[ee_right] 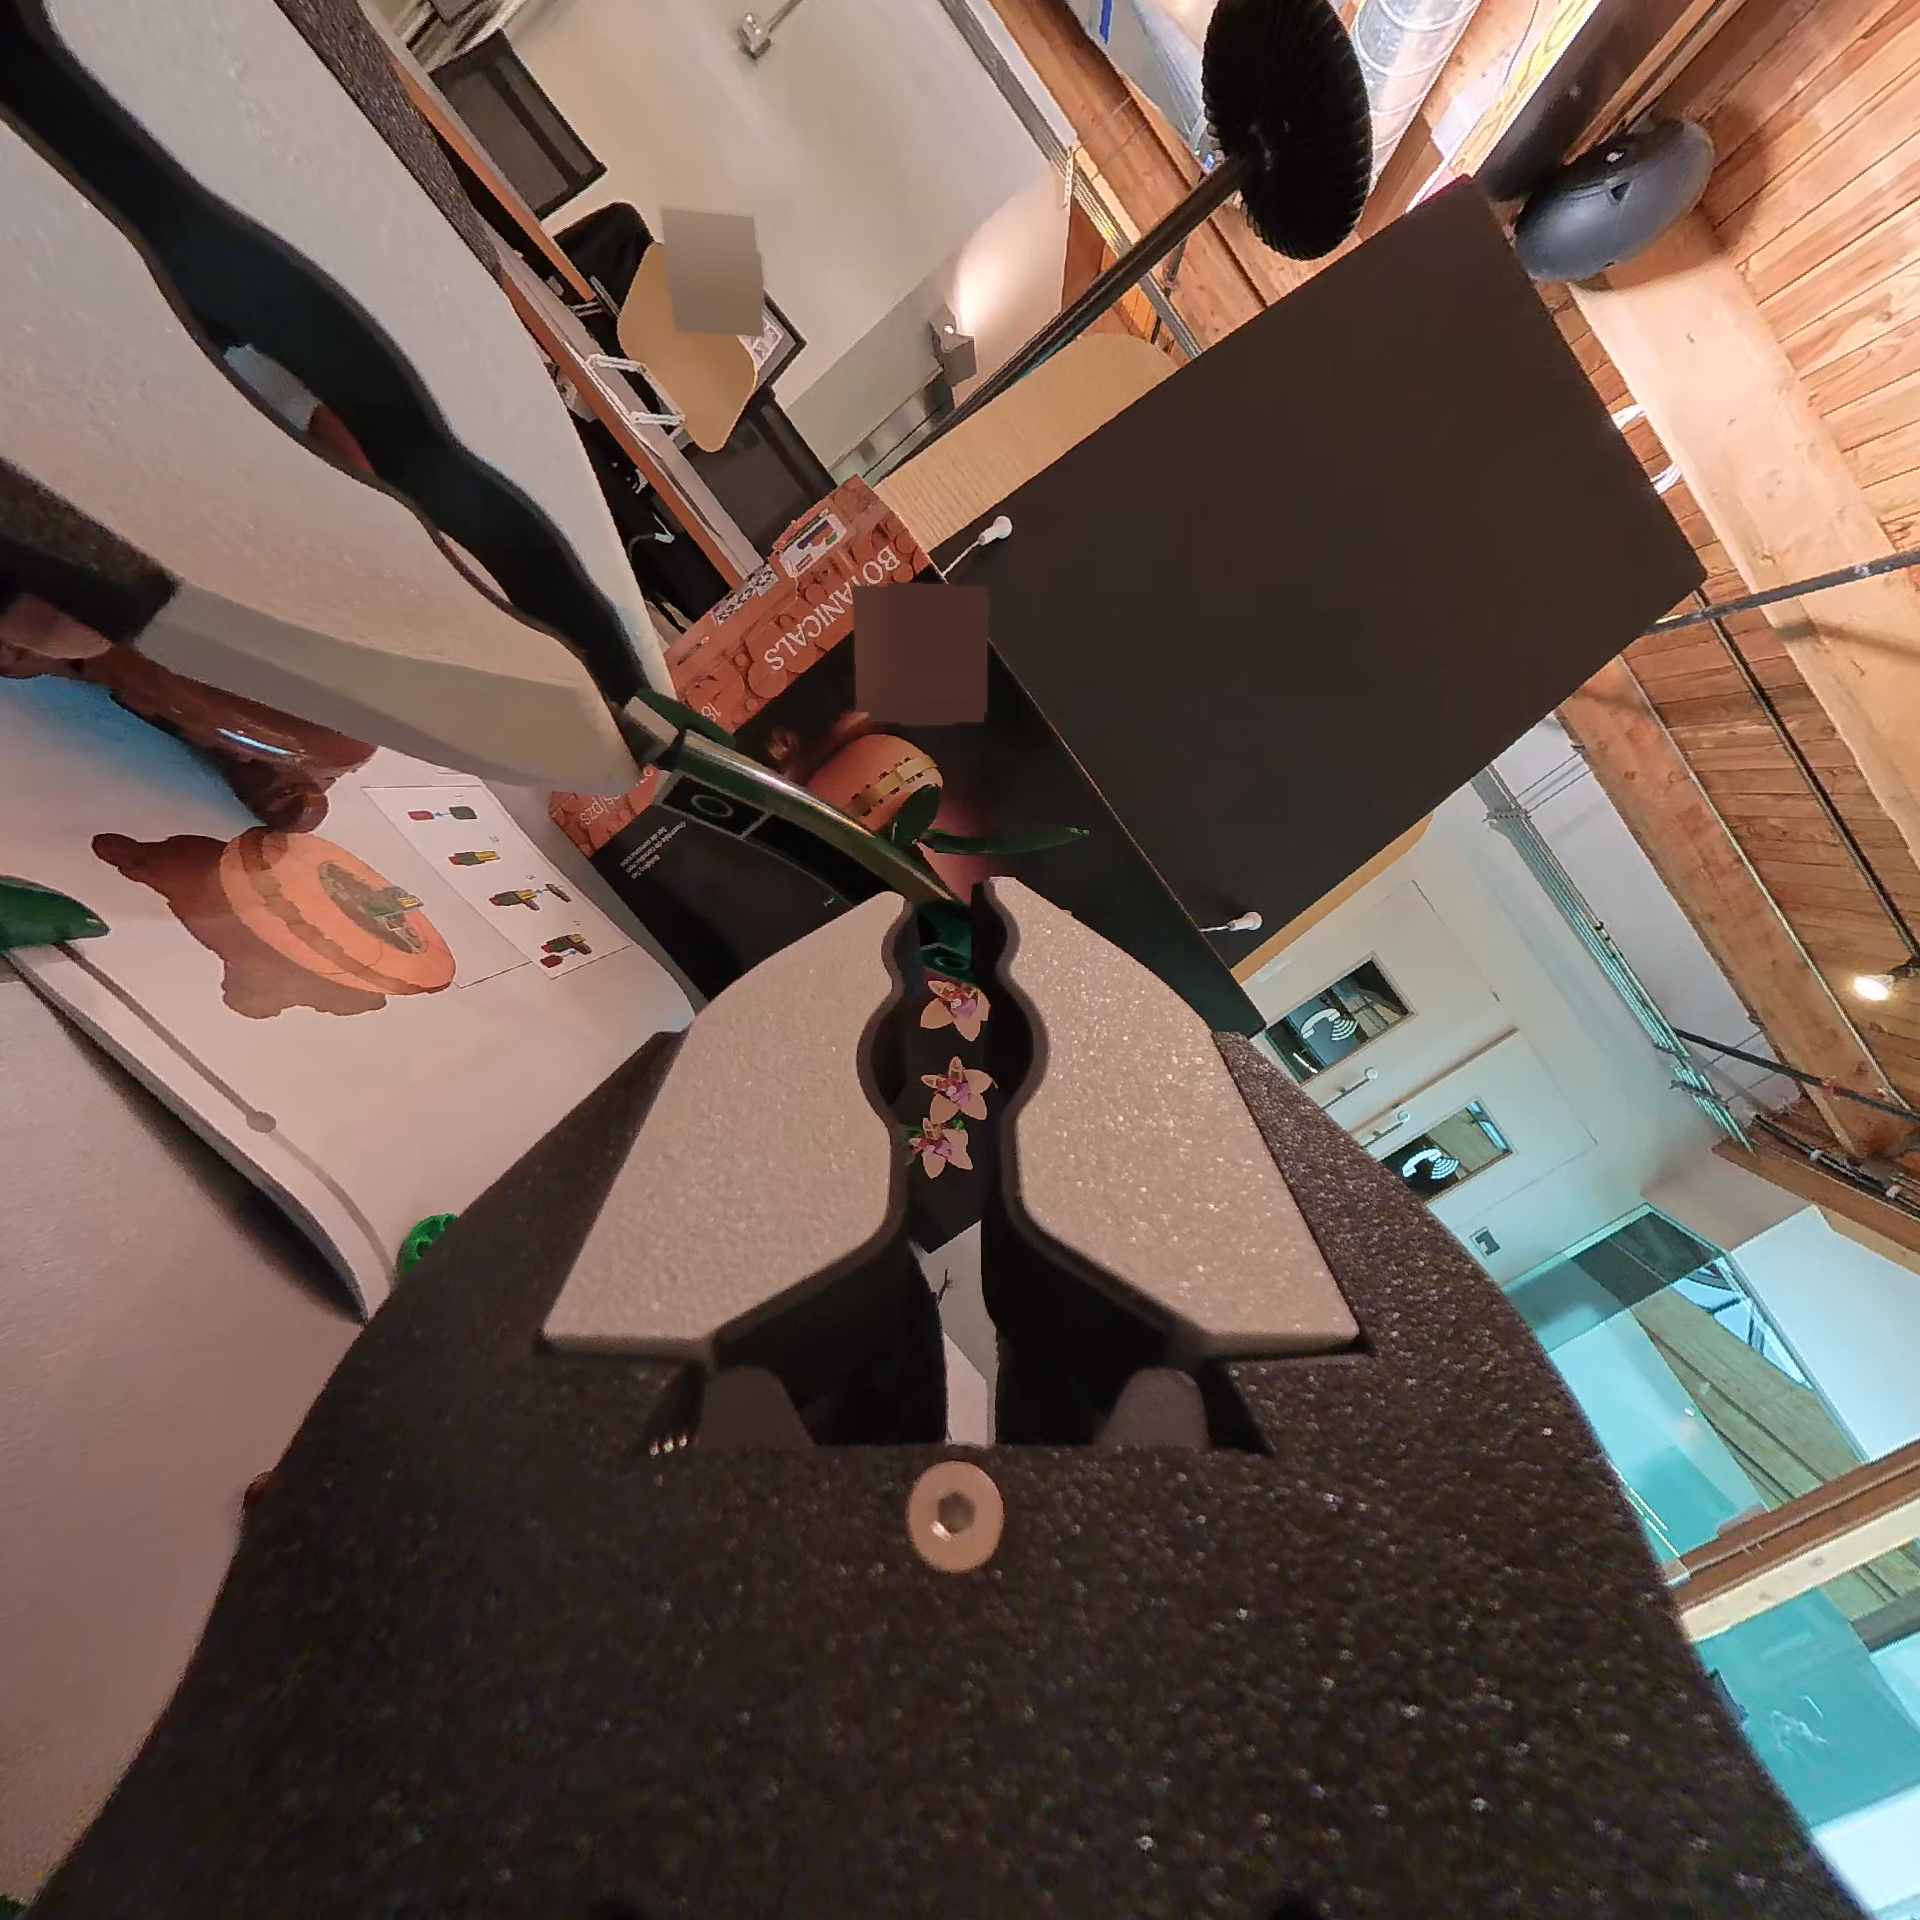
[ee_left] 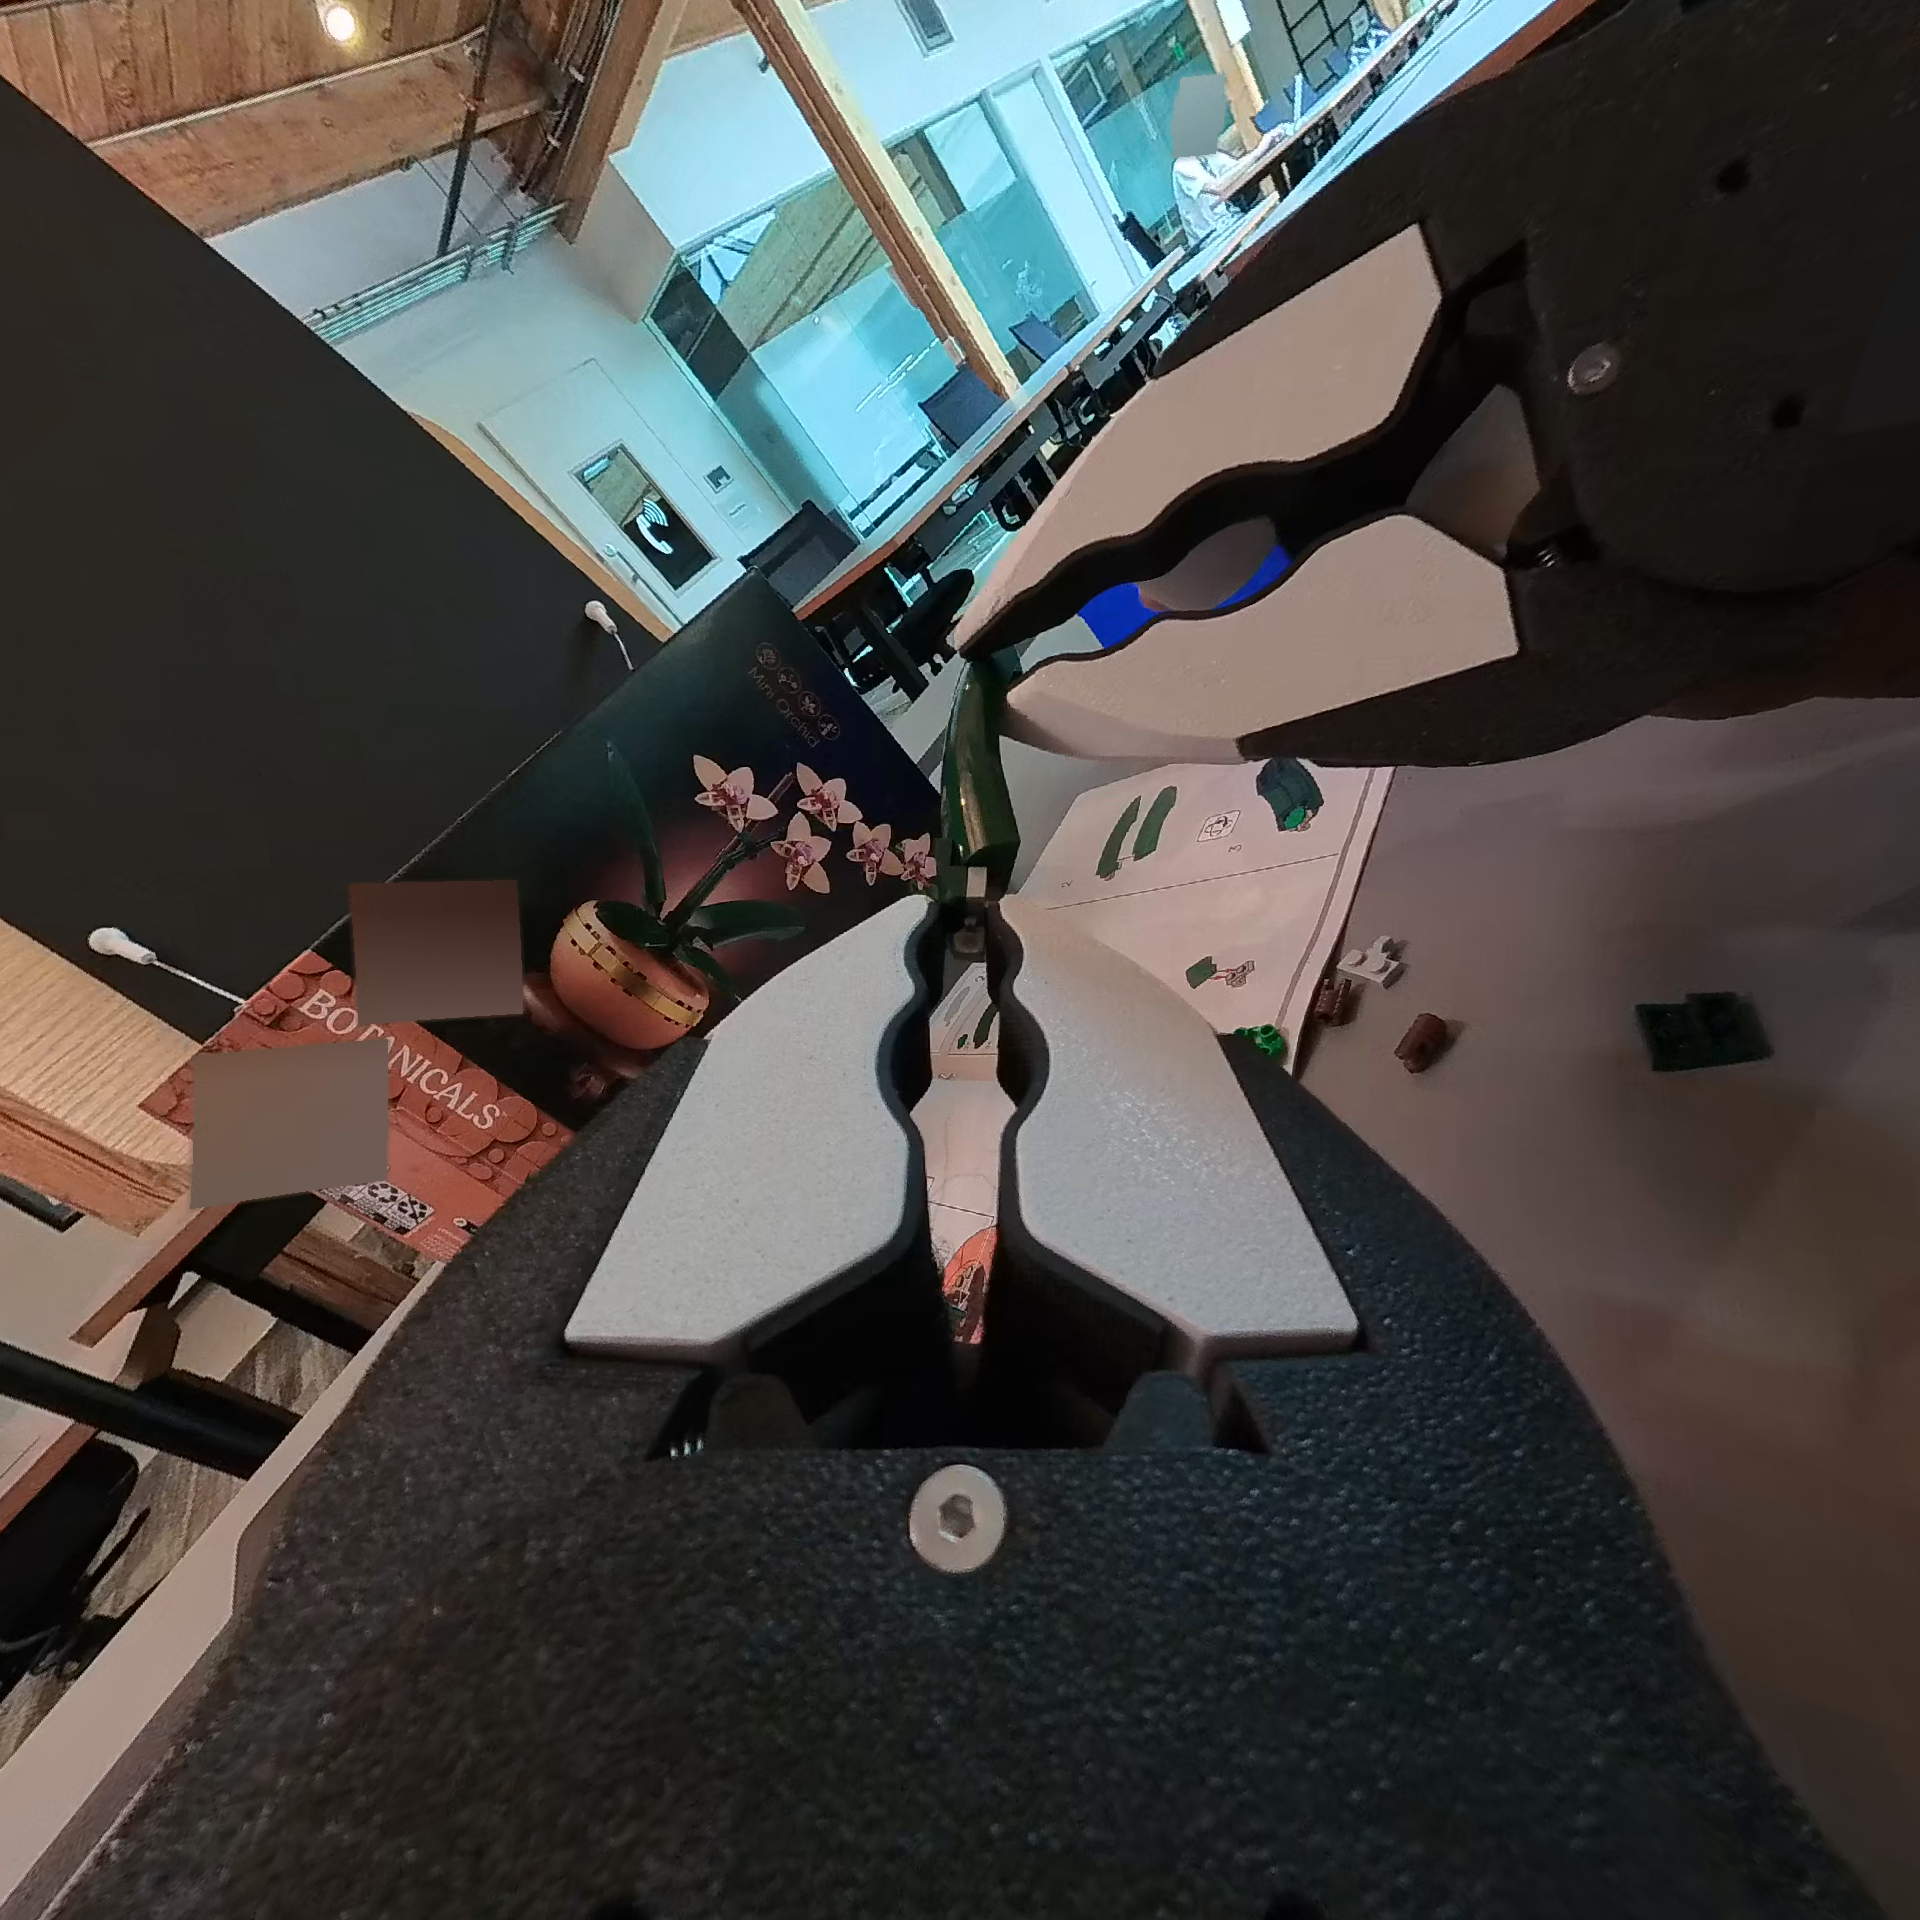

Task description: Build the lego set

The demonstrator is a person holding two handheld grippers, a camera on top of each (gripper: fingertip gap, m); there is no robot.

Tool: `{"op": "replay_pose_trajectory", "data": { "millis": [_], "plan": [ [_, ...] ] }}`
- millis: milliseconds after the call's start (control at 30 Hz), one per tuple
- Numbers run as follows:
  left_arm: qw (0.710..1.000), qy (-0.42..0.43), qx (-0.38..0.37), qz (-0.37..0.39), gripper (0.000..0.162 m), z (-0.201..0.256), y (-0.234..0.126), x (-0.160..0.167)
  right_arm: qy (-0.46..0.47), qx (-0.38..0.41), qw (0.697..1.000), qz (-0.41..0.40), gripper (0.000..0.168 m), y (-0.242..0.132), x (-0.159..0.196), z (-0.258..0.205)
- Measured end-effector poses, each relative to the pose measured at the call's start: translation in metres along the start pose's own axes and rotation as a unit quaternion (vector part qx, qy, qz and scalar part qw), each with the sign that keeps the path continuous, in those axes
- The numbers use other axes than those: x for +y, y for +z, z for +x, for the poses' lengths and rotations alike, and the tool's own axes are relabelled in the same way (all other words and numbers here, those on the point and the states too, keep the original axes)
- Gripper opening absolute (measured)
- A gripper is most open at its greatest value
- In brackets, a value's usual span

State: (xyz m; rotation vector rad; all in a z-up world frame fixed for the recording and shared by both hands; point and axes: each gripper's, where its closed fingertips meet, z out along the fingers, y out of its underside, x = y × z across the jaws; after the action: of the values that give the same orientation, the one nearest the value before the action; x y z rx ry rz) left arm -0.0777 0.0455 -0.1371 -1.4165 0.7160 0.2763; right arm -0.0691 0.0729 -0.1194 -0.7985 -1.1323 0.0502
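Behind, a printed set box [ee_left: 665,883] stands; both grippers [ee_left: 964,925] [ee_right: 951,914] pinch one dark-green leaf [ee_left: 977,790].

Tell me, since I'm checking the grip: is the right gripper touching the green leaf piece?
Touching. In the left wrist view, the right gripper pinches the upper end of the green leaf piece between its tips.

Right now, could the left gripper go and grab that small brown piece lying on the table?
Probably not yet: the left gripper is shut on one end of the green leaf, whose other end the right gripper grips. The brown piece lies unobstructed.
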Motion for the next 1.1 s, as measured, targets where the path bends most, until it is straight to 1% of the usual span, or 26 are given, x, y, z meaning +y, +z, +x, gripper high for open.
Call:
{"op": "replay_pose_trajectory", "data": {
  "millis": [467, 633, 767, 867, 900, 967, 1100],
  "plan": [
    [1.0, -0.004, -0.008, -0.002, 0.006, -0.002, -0.004, -0.001, 0.008, -0.002, 1.0, 0.0, 0.008, -0.003, 0.0, -0.002],
    [0.999, -0.036, -0.039, -0.006, 0.006, -0.017, -0.006, 0.002, 0.029, -0.018, 0.999, -0.004, 0.008, -0.011, 0.0, -0.012],
    [0.994, -0.071, -0.078, -0.011, 0.006, -0.033, -0.008, 0.007, 0.036, -0.044, 0.998, -0.005, 0.008, -0.019, 0.0, -0.032],
    [0.992, -0.093, -0.086, -0.013, 0.006, -0.037, -0.009, 0.01, 0.036, -0.071, 0.997, -0.011, 0.009, -0.022, 0.007, -0.053],
    [0.992, -0.097, -0.085, -0.011, 0.006, -0.038, -0.009, 0.01, 0.024, -0.059, 0.998, -0.01, 0.009, -0.023, 0.006, -0.049],
    [0.991, -0.101, -0.085, -0.009, 0.006, -0.038, -0.009, 0.01, 0.033, -0.055, 0.998, 0.01, 0.008, -0.024, 0.0, -0.044],
    [0.991, -0.103, -0.079, -0.011, 0.006, -0.036, -0.008, 0.01, 0.047, -0.062, 0.997, -0.002, 0.009, -0.023, 0.007, -0.045]
  ]
}}
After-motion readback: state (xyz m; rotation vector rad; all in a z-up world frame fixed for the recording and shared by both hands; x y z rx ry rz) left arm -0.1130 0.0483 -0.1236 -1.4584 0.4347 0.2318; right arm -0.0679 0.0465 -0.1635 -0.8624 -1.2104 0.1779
